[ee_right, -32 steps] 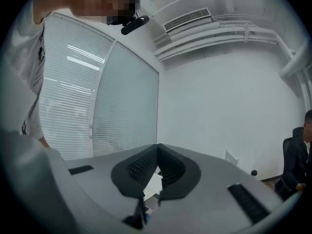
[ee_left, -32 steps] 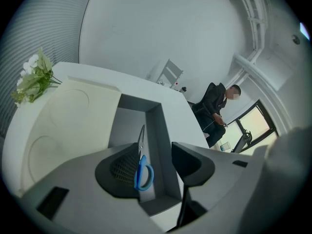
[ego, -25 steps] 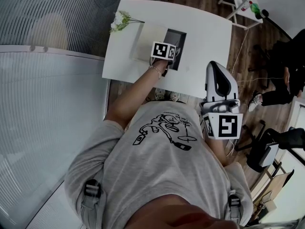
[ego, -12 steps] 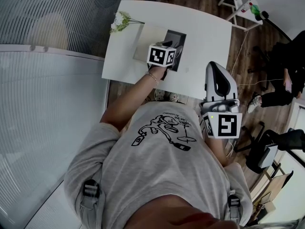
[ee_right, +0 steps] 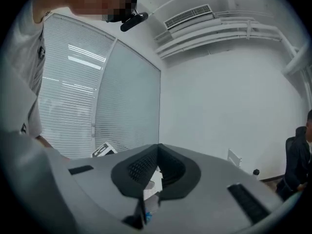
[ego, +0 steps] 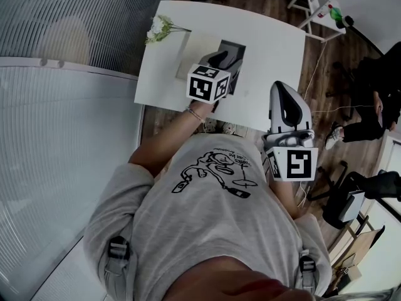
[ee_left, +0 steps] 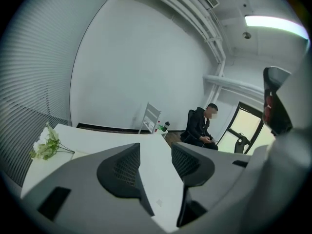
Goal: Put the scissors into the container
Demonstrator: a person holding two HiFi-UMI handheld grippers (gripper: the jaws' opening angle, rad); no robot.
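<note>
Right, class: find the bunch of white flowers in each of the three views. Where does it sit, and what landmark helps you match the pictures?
Head view: the flowers lie near the top, left of centre, at the white table's left corner.
Left gripper view: the flowers lie at the left edge, on the table.
Right gripper view: not in it.
Shared landmark: the seated person in dark clothes, at the right in all three.

The dark rectangular container (ego: 237,49) lies flat on the white table (ego: 276,36).

White table (ego: 269,39), grey black-printed shirt (ego: 207,231)
</note>
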